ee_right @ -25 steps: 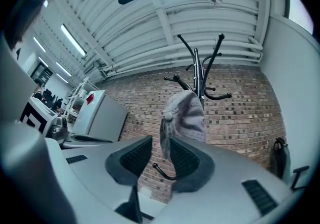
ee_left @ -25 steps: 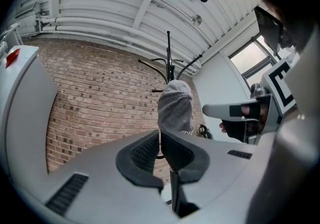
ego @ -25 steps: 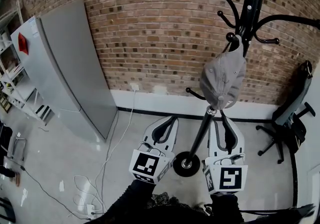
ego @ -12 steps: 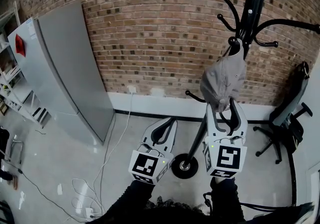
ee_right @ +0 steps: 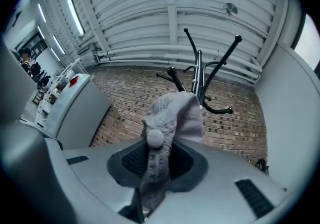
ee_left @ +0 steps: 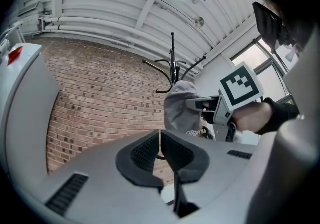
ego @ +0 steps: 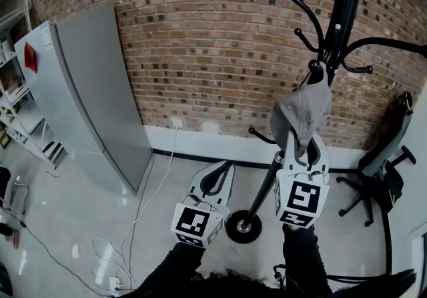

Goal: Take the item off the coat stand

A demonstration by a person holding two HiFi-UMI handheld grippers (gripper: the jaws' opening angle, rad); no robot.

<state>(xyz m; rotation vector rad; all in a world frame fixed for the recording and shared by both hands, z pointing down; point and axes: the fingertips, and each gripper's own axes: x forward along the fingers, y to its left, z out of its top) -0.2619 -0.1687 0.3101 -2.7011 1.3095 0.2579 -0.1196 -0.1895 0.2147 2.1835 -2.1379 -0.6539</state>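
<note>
Now the grey cap (ego: 301, 115) hangs from a hook of the coat stand (ego: 345, 17), far right. The right gripper (ego: 302, 151) jaws have just been closing and pinch its lower fabric, ready to lift it free. The left gripper (ego: 217, 180) idles nearer, clenched on nothing.

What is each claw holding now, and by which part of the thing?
The right claw has just been closing on the grey cap, gripping its hanging crown near the top button. The left claw holds nothing; its jaws are together.
</note>
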